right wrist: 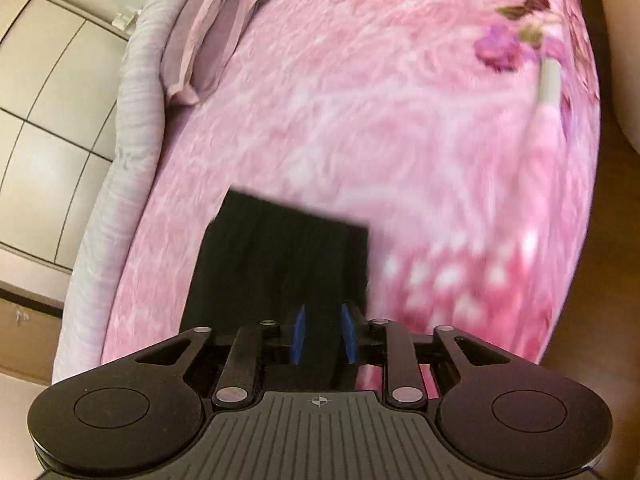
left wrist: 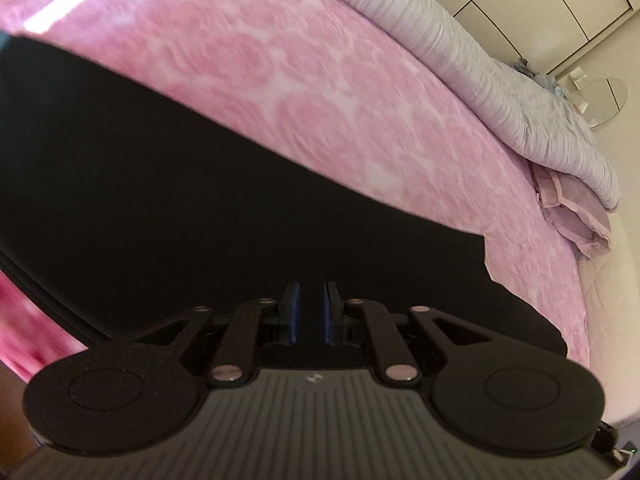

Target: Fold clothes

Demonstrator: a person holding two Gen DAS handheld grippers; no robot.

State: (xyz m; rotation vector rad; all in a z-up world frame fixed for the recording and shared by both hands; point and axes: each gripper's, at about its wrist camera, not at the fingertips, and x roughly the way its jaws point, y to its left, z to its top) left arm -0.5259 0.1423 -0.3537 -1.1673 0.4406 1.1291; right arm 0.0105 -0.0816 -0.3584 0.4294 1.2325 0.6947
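Observation:
A black garment (left wrist: 192,184) lies flat on a pink patterned bed cover (left wrist: 304,80). In the left wrist view it fills the lower left. My left gripper (left wrist: 311,300) sits over its near edge, blue pads a small gap apart, with nothing visibly between them. In the right wrist view the garment (right wrist: 280,256) is a dark rectangle with a straight far edge. My right gripper (right wrist: 323,322) is over its near part, blue pads apart; dark cloth shows between them, but I cannot tell whether it is pinched.
A rolled grey quilt (left wrist: 512,92) and a mauve pillow (left wrist: 576,216) lie along the far side of the bed. White wardrobe doors (right wrist: 44,128) stand beyond. A round glass table (left wrist: 604,100) is in the corner. The bed's edge drops to a wooden floor (right wrist: 616,240).

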